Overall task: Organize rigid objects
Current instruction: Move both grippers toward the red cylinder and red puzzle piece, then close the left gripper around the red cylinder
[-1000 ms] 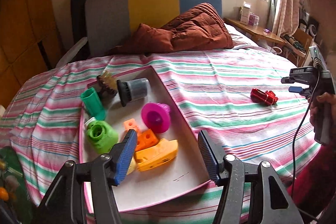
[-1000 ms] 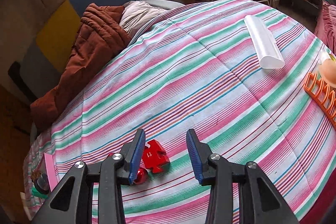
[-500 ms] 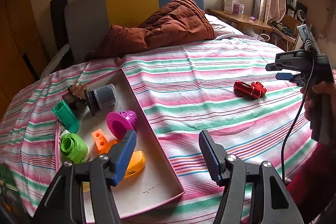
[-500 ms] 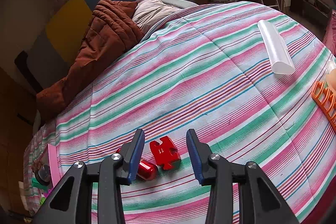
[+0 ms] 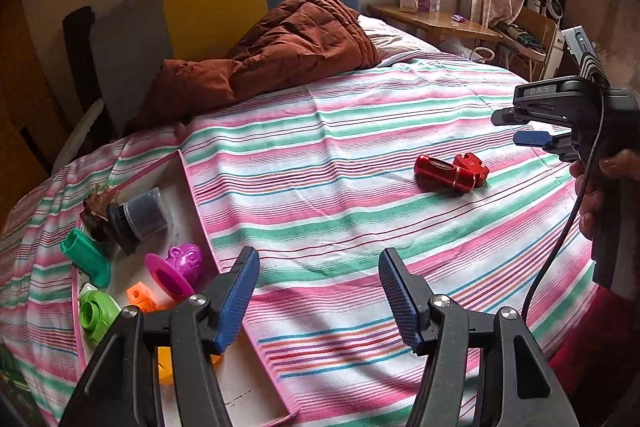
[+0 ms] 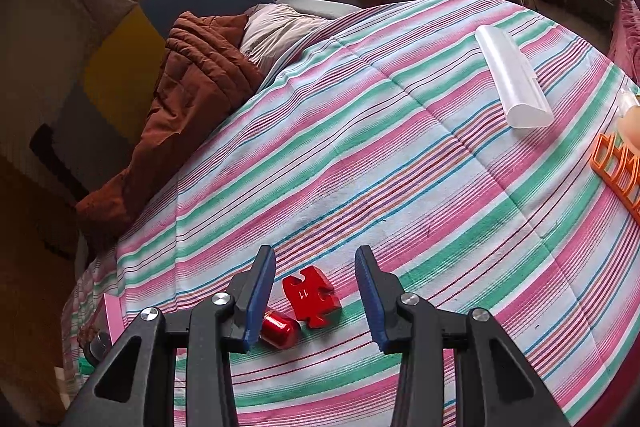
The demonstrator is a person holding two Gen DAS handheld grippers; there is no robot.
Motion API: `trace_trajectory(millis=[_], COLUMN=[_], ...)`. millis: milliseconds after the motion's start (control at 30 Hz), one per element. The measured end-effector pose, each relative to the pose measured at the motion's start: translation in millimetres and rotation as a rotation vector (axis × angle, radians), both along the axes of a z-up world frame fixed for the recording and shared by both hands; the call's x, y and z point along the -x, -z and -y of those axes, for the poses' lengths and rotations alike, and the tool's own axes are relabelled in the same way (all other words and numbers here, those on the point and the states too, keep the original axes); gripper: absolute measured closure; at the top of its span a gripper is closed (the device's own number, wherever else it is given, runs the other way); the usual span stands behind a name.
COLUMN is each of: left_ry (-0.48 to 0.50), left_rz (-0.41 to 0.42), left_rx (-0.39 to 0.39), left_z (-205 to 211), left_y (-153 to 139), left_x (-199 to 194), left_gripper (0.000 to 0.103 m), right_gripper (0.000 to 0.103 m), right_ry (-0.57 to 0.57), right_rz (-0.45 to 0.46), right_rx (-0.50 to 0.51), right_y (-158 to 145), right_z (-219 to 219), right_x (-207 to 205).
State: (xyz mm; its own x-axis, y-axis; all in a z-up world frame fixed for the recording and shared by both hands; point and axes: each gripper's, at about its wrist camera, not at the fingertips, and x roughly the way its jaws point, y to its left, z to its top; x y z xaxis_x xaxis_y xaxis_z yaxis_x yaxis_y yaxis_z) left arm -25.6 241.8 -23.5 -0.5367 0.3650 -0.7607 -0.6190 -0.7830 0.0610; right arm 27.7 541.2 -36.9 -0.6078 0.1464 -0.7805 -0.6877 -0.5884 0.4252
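Where edges blur, tray point(image 5: 188, 187) apparently holds plastic toys point(image 5: 176, 269).

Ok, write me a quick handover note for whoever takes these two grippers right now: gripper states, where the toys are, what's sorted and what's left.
Left gripper: open, empty, over the striped bedspread beside the white tray.
Right gripper: open, empty, poised over the red puzzle piece, not gripping it.
The red cylinder lies against the puzzle piece on the bedspread.
Done: the tray holds the green, orange, magenta and yellow toys and a grey cup.
Left: puzzle piece and cylinder; likely also the white tube and orange rack further right.
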Motion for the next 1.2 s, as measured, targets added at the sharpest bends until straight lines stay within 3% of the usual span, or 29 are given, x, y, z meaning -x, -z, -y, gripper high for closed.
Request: trace_trajectory(millis=[700, 1000, 1200], left_ry=[0.050, 0.022, 0.002], left_rz=[0.118, 0.263, 0.378], left_rx=[0.011, -0.039, -0.121], left_z=[-54, -67, -85], left_y=[29, 47, 50], left_x=[11, 33, 50], left_gripper=[0.040, 0.041, 0.046], right_gripper=[0.060, 0.060, 0.060], right_ry=[0.091, 0.118, 0.125], right_rz=[-0.020, -0.021, -0.022], right_rx=[0.078, 0.100, 0.104], right_y=[5, 8, 8], right_z=[-17, -23, -23], right_x=[-15, -19, -21])
